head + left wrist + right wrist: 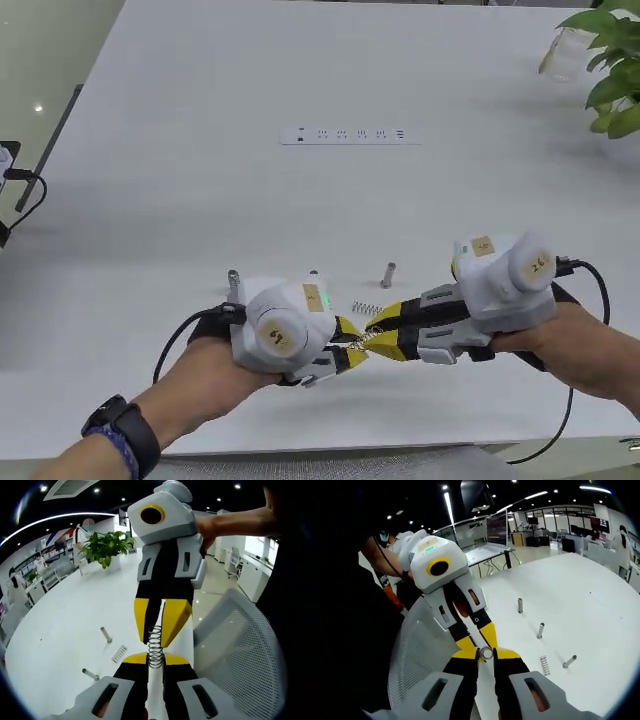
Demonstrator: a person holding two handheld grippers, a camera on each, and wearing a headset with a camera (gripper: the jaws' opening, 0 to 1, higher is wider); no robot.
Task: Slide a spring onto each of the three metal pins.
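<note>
Left gripper (155, 664) and right gripper (486, 661) meeting tip to tip over the worktop's (300, 200) near edge, both sets of fingers clenching on opposite ends of one spring (156, 647), second spring (367, 308) lying loose just beyond, pins (388, 274) sitting near it

We see a broad white counter (200, 150) with a white power strip (350, 136) lying flat toward its far side. At its far right corner stands a leafy green plant (615, 70). A black cable (30, 195) trails at the left edge, and a white mesh chair (245, 640) sits by the near edge.
</note>
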